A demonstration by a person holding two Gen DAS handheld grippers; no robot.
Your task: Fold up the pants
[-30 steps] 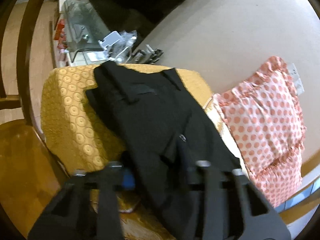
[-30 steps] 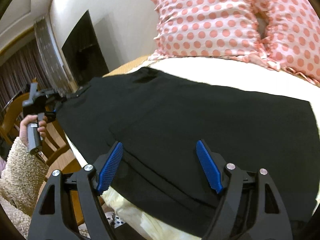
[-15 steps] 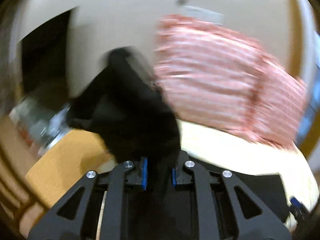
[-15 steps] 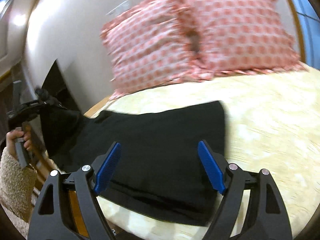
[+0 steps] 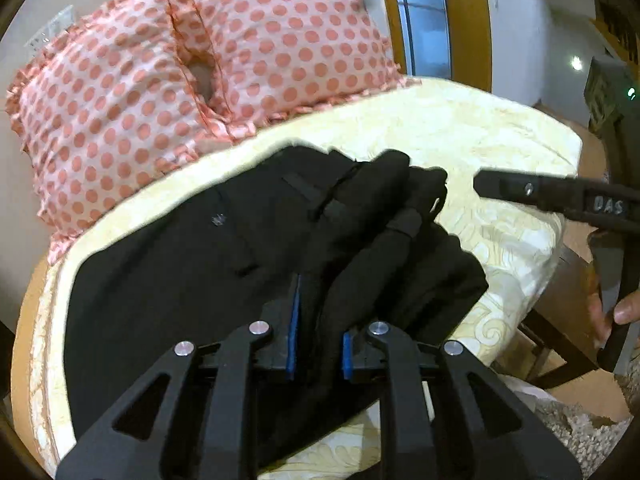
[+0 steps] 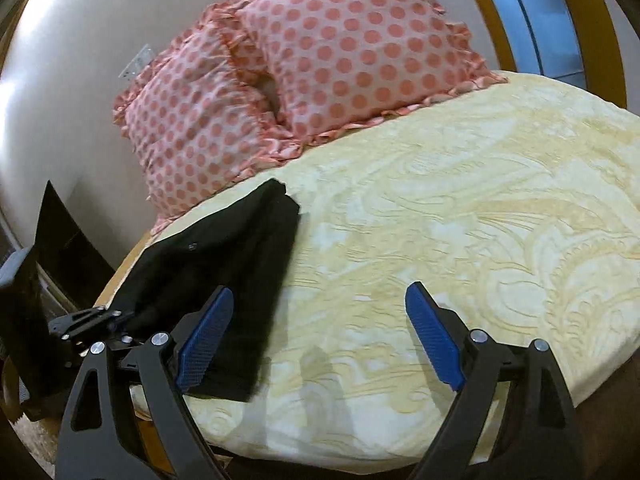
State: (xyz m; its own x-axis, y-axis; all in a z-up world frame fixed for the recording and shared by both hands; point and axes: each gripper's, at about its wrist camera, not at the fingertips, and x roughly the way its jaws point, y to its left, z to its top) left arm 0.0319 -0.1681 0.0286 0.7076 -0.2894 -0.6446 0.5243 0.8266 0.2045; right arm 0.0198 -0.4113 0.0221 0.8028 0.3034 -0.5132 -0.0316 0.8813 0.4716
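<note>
- Beside the polka-dot pillows, at the left end of the cream bedspread, lie the black pants, already doubled over; you see their long axis run from the bed's near edge back toward the pillows.
- At the near end of that bundle, your left gripper is clenched on a thick bunch of the pants, blue pads pressing cloth from both sides, with loose rolls of fabric heaped just ahead of it.
- Right of the pants, your right gripper hangs over bare bedspread with its jaws opening and nothing between them; only its left finger overlaps the pants' right edge.
- So the cloth lies to the left of your free claw, and your left hand is plainly the nearer; I judge the next fold calls for the right gripper to come across leftward.
</note>
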